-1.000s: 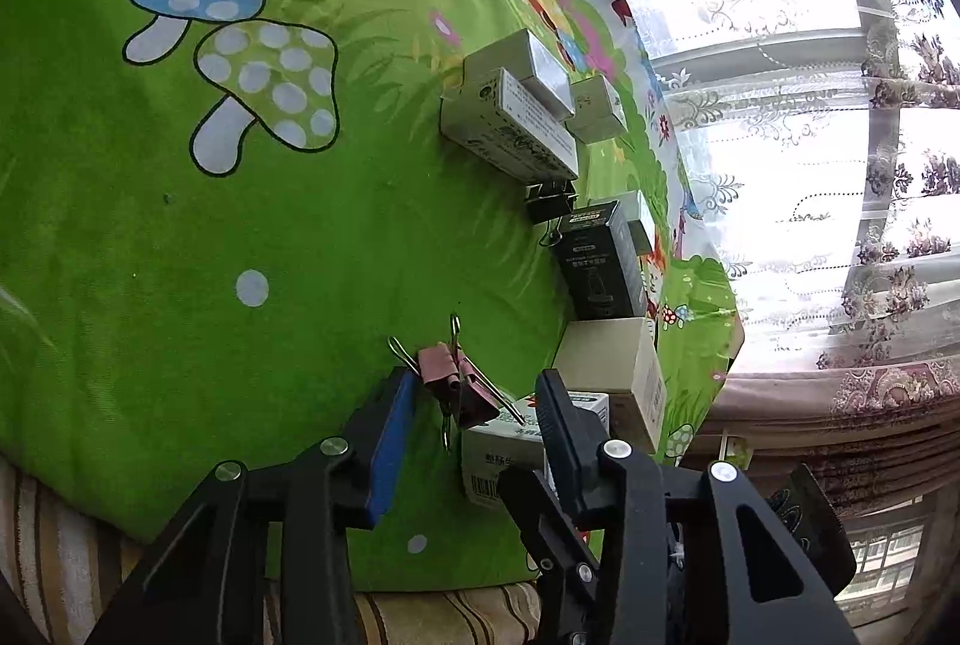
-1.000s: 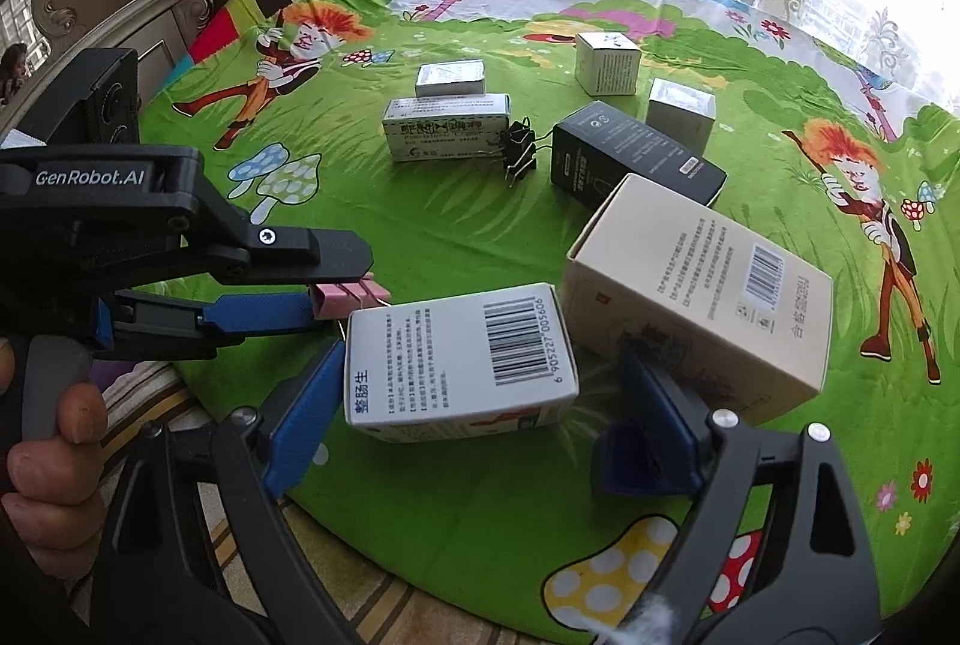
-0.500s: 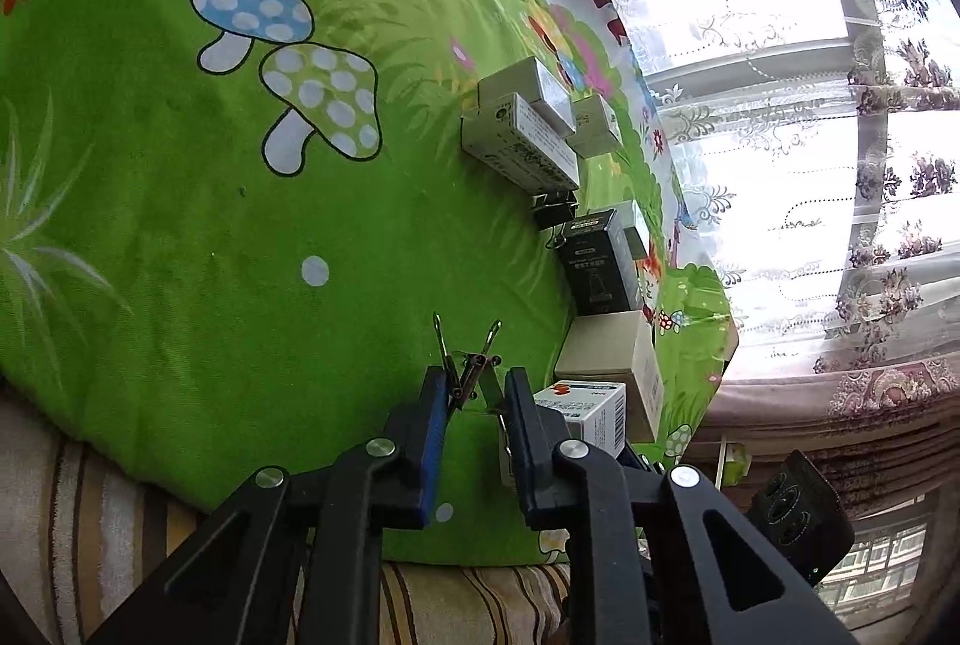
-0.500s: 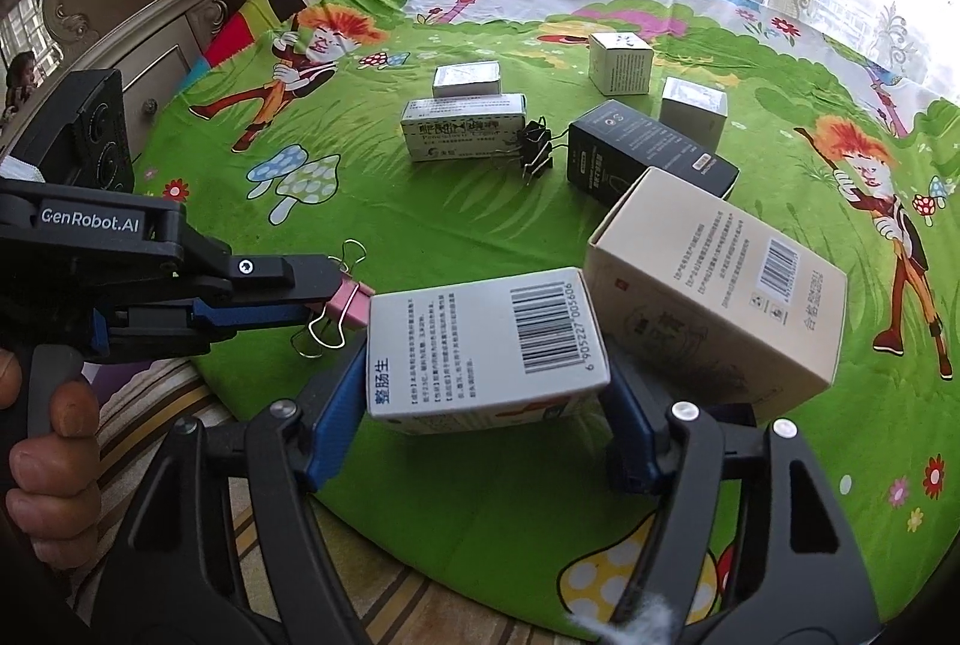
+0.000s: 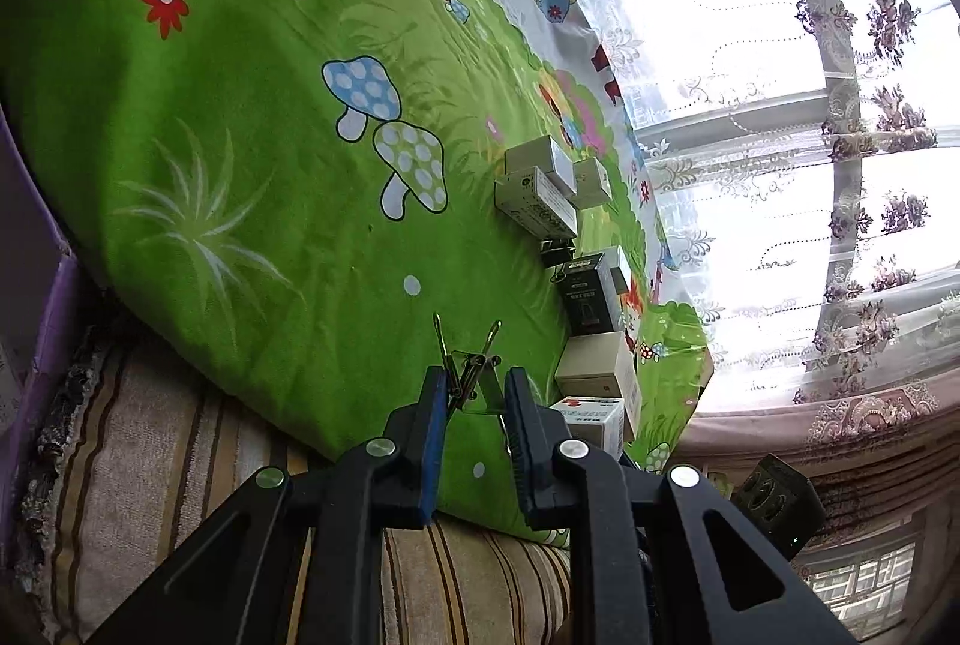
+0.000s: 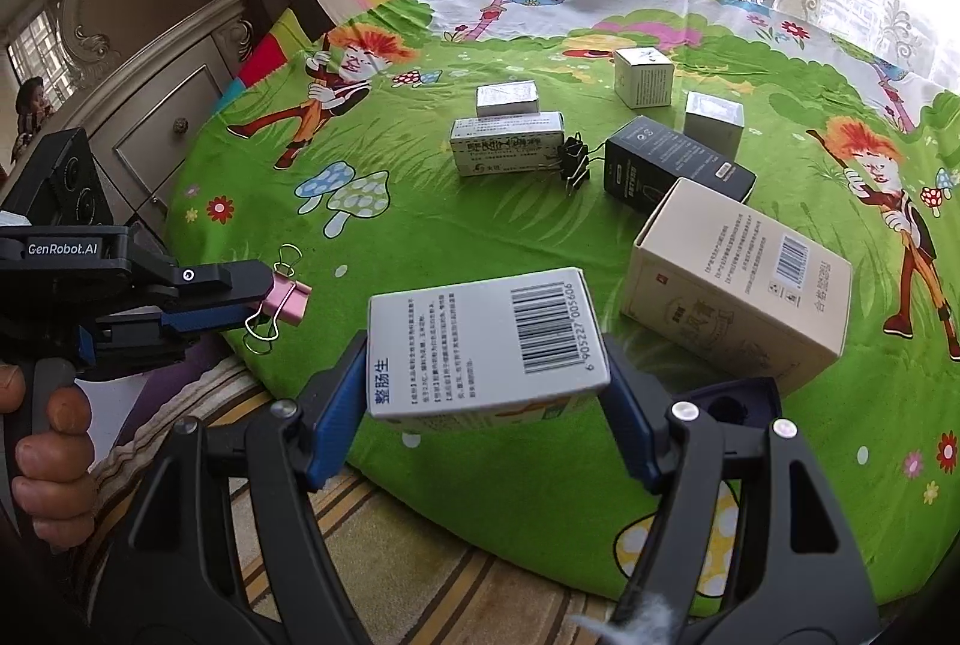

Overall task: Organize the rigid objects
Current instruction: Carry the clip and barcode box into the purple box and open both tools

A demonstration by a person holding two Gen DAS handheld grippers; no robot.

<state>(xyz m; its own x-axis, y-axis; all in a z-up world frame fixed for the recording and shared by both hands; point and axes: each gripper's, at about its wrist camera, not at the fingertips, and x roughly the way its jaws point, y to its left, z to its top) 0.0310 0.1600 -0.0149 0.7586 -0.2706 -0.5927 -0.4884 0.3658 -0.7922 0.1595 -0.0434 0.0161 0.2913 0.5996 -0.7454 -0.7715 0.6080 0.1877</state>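
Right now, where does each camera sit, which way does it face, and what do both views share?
Left wrist: rides the left gripper, rolled sideways, looking along the green tablecloth toward the curtained window; own fingers pinch a pink binder clip.
Right wrist: rides the right gripper, facing across the table; fingers clamp a white medicine box; the person's left hand shows.
Shared: clip, medicine box, black box, beige box.
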